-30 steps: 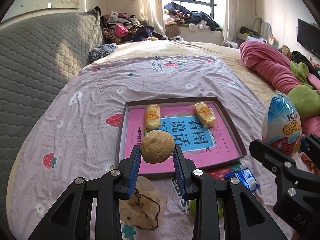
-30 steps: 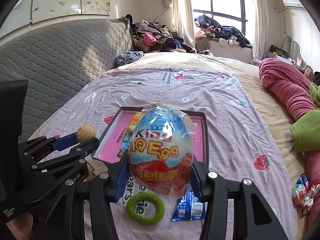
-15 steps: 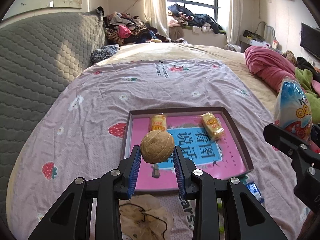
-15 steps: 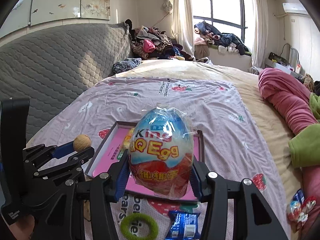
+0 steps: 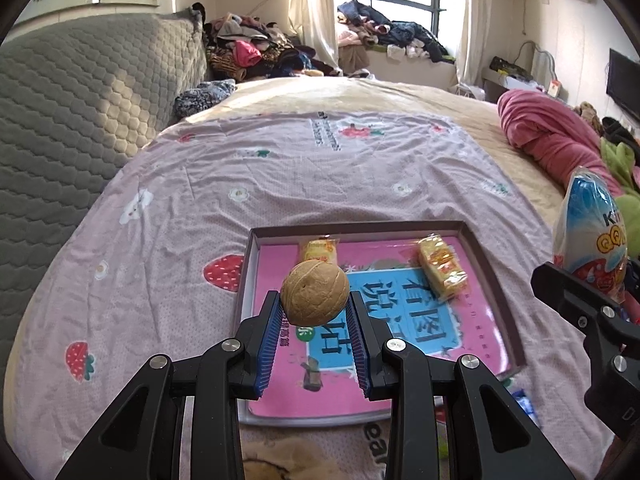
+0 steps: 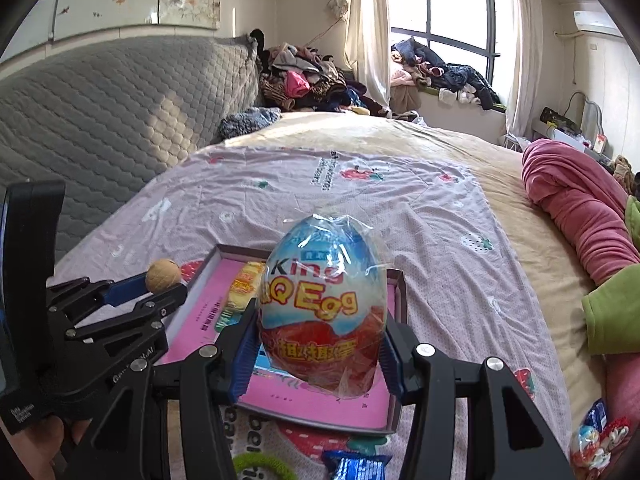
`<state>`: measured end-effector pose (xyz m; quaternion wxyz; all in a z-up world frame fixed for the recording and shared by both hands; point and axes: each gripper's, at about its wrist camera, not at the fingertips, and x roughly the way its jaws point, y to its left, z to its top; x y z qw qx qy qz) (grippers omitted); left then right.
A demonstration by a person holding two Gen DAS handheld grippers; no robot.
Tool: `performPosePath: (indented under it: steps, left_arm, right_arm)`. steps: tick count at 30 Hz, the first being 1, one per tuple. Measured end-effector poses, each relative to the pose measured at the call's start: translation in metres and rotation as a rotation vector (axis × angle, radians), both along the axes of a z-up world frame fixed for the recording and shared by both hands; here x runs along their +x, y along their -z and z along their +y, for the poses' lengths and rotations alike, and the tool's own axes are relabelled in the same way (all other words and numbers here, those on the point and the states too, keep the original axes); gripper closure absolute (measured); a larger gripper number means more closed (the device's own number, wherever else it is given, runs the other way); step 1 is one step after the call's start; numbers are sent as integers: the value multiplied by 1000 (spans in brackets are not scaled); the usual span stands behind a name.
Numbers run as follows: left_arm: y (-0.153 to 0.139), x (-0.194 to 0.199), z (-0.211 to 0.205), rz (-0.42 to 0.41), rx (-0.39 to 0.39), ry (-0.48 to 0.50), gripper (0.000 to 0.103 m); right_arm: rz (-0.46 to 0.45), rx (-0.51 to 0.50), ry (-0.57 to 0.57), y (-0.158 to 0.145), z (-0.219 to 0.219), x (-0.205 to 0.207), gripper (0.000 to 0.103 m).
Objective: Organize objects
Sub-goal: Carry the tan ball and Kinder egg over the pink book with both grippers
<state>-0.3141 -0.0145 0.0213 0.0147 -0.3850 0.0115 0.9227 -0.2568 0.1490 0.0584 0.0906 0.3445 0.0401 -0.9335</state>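
My left gripper (image 5: 314, 312) is shut on a tan walnut (image 5: 314, 298) and holds it above the near left part of a shallow box lid with a pink and blue picture inside (image 5: 404, 312). Two yellow wrapped snacks (image 5: 319, 249) (image 5: 442, 270) lie in the lid's far part. My right gripper (image 6: 320, 344) is shut on a large wrapped toy egg (image 6: 324, 304), held above the lid's near side (image 6: 280, 394). The egg also shows at the right edge of the left wrist view (image 5: 592, 236), and the walnut shows at the left in the right wrist view (image 6: 163, 275).
The lid lies on a pink strawberry-print sheet (image 5: 280, 168) on a bed. A green ring (image 6: 260, 466), a blue packet (image 6: 356, 466) and small wrapped sweets (image 6: 596, 440) lie near me. A grey headboard (image 5: 72, 96) stands at the left, a red blanket roll (image 6: 580, 204) at the right.
Both grippers have moved forward over the lid, each still holding its object. The lid now lies closer under them and the ring and packet have slid toward the bottom edge.
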Motion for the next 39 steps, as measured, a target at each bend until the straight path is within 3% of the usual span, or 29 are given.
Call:
performPosePath:
  steps: [16,39]
  left_arm:
    - [51,-26,-5,-67,0,-2,69]
    - [97,-44,-3,-174,-16,8,69]
  right_arm:
    - [-105,21,9,61,8,-29,50]
    - [-273,62,19,125,13,-51,50]
